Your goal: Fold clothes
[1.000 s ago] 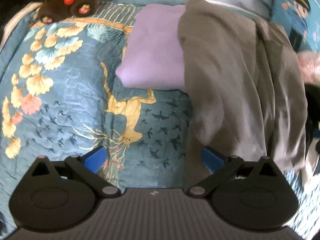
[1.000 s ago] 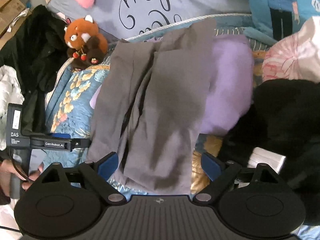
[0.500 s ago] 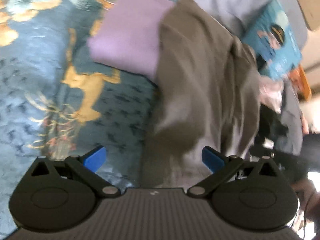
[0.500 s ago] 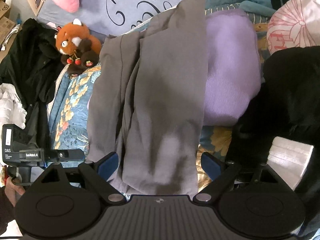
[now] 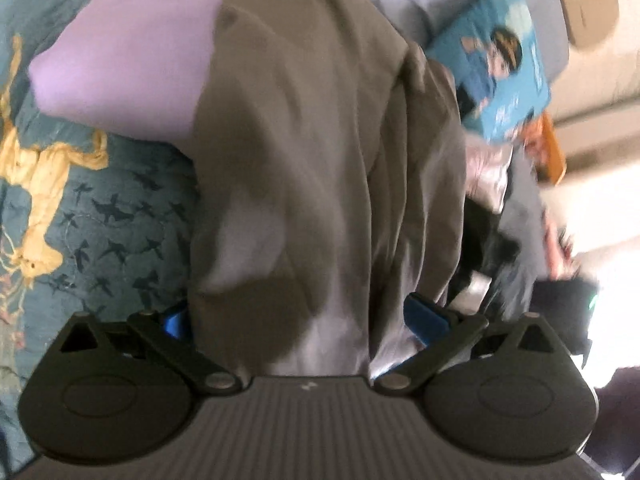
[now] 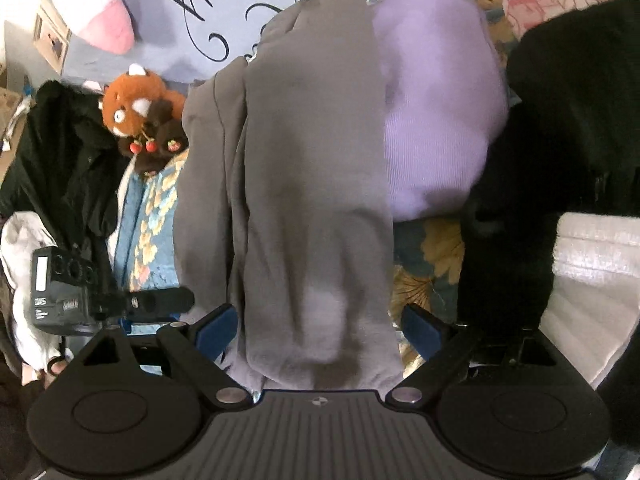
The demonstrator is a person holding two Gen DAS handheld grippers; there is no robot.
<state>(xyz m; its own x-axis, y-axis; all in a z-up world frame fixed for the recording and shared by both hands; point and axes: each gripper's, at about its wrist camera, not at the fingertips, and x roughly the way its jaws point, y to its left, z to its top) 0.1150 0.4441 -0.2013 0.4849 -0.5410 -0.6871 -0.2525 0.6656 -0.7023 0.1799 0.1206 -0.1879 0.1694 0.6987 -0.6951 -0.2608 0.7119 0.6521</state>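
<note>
This is a bedroom in a home: a bed with a blue flowery quilt point(image 5: 100, 216), a big pillow point(image 6: 192, 12) with writing, a stuffed toy point(image 6: 136, 112), and clothes lying around

Each gripper has a matte black body with a ribbed centre plate, two round discs with triangular cut-outs, and linkage arms on silver pivot screws; the left gripper point(image 5: 306, 316) and right gripper point(image 6: 320, 326) carry blue finger pads point(image 6: 420, 330); a small emblem marks each plate.
</note>
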